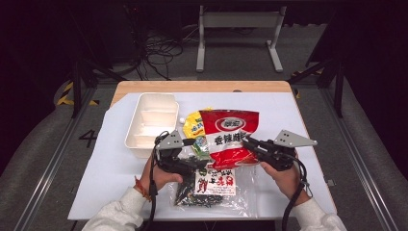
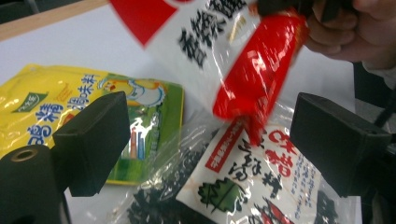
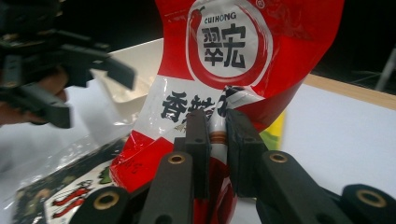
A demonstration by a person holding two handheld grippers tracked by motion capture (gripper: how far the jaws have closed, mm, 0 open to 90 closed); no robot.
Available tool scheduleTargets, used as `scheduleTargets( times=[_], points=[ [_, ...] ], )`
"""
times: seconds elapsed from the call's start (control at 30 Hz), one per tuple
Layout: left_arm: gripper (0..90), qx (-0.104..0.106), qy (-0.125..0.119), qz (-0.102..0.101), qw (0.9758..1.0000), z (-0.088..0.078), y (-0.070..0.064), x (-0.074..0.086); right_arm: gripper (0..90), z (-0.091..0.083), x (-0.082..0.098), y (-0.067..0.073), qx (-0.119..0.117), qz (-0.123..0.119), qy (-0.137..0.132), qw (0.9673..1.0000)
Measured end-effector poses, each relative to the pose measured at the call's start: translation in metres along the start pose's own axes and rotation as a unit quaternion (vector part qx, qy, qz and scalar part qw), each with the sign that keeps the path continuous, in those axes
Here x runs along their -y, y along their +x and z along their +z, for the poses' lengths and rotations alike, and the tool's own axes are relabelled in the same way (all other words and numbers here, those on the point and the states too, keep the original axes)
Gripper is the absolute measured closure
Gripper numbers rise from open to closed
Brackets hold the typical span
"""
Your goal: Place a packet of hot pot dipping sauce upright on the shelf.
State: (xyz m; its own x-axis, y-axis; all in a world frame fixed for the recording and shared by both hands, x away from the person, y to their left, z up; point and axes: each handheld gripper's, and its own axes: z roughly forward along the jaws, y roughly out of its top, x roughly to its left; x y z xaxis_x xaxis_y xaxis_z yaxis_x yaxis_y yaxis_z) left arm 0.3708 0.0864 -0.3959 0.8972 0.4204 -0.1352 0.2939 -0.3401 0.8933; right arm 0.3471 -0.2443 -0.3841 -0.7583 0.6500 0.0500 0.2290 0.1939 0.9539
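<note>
A red seasoning packet (image 1: 230, 130) hangs lifted above the table's middle, and my right gripper (image 1: 250, 144) is shut on its lower right edge. In the right gripper view the two pads (image 3: 198, 140) pinch the packet's fold (image 3: 229, 46) tightly. My left gripper (image 1: 198, 166) stands open just left of it. Its jaws are wide apart (image 2: 215, 140) over a clear bag of dark dried food (image 2: 243, 186) with a white label. The red packet's lower corner (image 2: 252, 79) dangles between them without touching the pads. The clear bag (image 1: 211, 190) lies flat near the front edge.
A yellow-green packet (image 1: 194, 126) lies flat behind the left gripper, partly under the red one. A white divided tray (image 1: 131, 130) stands at the back left, with a small white ball (image 1: 181, 120) beside it. A white sheet (image 1: 115, 168) covers the wooden table.
</note>
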Motion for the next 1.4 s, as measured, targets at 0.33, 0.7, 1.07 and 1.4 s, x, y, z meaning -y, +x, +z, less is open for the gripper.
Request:
scheduleTargets(
  times=[0.33,0.7,1.07,1.4],
  points=[
    [24.3,0.020,-0.040,-0.023,0.9987,-0.001,0.010,0.002,79.5,0.018,0.004,0.027,-0.048,-0.028,0.019,0.9983],
    [90.0,0.011,-0.065,0.016,0.9977,-0.011,0.005,0.001,78.8,0.026,0.009,0.037,-0.061,-0.048,0.030,0.9965],
    [90.0,0.016,-0.077,0.031,0.9965,-0.022,-0.002,-0.006,60.5,0.014,0.009,0.030,-0.063,-0.025,0.029,0.9973],
    [90.0,0.006,-0.094,0.053,0.9941,-0.036,-0.008,-0.012,42.2,-0.022,0.010,0.026,-0.029,-0.030,0.044,0.9982]
  ],
)
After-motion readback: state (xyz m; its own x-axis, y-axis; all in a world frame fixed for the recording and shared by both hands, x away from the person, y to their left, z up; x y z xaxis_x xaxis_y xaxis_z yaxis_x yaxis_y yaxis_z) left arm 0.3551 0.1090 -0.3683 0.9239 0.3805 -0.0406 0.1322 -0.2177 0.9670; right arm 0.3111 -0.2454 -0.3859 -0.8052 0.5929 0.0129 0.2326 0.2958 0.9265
